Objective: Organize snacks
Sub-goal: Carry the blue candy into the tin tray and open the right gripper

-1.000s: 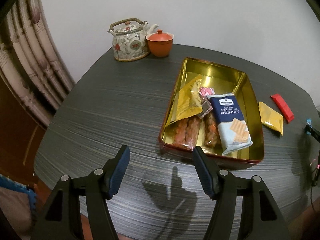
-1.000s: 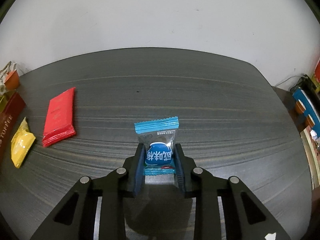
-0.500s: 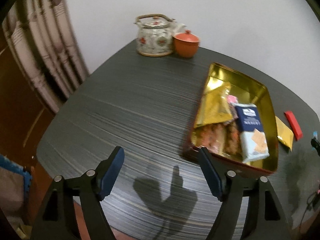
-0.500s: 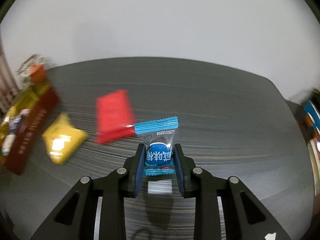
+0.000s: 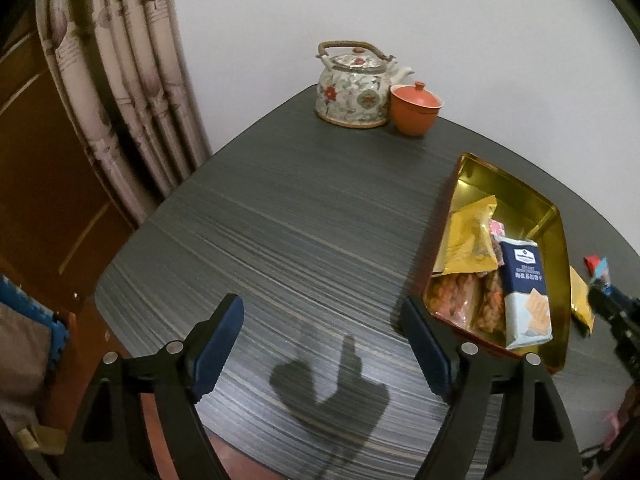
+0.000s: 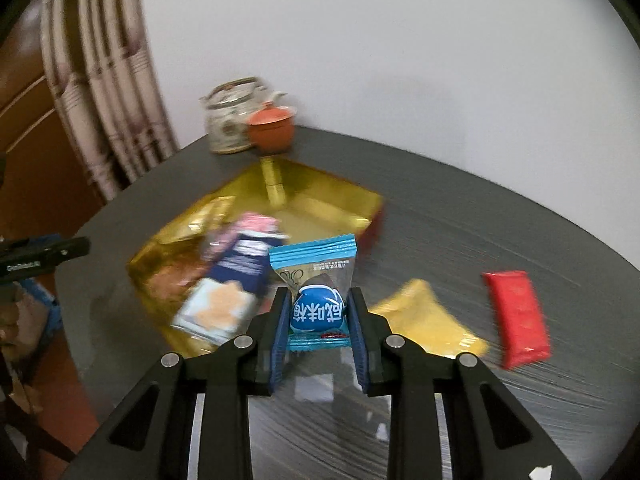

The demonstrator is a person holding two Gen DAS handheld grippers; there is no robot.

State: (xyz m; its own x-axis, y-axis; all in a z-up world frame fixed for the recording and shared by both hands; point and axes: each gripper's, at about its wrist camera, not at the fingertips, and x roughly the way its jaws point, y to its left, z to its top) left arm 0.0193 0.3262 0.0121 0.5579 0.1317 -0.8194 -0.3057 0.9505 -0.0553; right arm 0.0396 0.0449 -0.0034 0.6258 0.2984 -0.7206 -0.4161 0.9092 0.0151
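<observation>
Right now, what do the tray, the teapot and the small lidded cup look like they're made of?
Tray: likely metal tin, glossy gold inside, mirror-like reflections, dark red outside. Teapot: probably glazed ceramic, floral print, shiny; handle looks wrapped in cane. Lidded cup: seems unglazed clay, matte orange-brown.

The right tool (image 6: 318,316) pinches a blue candy packet (image 6: 316,280) above the bench (image 6: 460,216). Behind it lies the gold tin (image 6: 320,200); a yellow packet (image 6: 428,320) and red packet (image 6: 518,316) lie right.
</observation>
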